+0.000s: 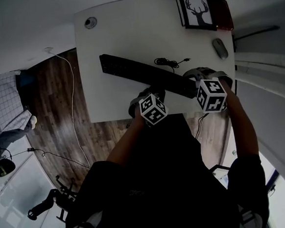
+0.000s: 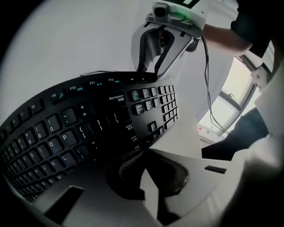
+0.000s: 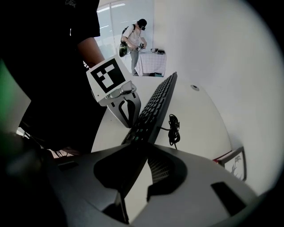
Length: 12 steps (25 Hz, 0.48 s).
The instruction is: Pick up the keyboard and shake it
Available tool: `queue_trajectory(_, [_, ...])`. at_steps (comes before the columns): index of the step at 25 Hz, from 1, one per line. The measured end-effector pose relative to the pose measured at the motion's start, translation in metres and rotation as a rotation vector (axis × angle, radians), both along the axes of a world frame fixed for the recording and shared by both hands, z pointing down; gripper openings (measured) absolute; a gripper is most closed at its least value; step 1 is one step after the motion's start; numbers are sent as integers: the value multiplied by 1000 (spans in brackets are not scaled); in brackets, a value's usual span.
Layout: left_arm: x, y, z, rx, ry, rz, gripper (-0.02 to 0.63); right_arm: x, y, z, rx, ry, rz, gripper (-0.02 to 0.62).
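On the white table (image 1: 116,34) in the head view, the black keyboard (image 1: 144,72) runs slantwise from far left to near right. The left gripper (image 1: 145,94) is at its near long edge, right of the middle. The right gripper (image 1: 204,75) is at its right end. Whether the keyboard rests on the table or is just off it cannot be told.

From the left gripper view, the left gripper (image 2: 142,153) is clamped tight on the near rim of the keyboard (image 2: 84,128). The key rows fan away to the left, with white legends on dark keys and the number pad to the right.

Along the right gripper view, the right gripper (image 3: 141,150) grips the narrow end of the keyboard (image 3: 156,104). The keyboard stretches away edge-on, and its coiled cable (image 3: 173,128) lies on the table just to the right.
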<state>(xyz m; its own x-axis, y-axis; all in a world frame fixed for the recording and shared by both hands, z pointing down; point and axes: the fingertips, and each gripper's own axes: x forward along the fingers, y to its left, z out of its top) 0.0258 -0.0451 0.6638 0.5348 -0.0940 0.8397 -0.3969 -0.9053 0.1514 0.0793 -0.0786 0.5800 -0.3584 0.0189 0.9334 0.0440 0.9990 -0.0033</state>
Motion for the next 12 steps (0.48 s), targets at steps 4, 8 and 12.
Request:
queue_trajectory(4, [-7, -2, -41, 90, 45, 60, 3, -2, 4, 1, 17, 10, -7, 101])
queue_trajectory(8, [-37, -30, -106, 283, 44, 153, 3, -8, 7, -1, 33, 6, -18, 98])
queue_trajectory(12, [-70, -67, -123, 327, -133, 415, 165, -10, 7, 1, 51, 6, -31, 95])
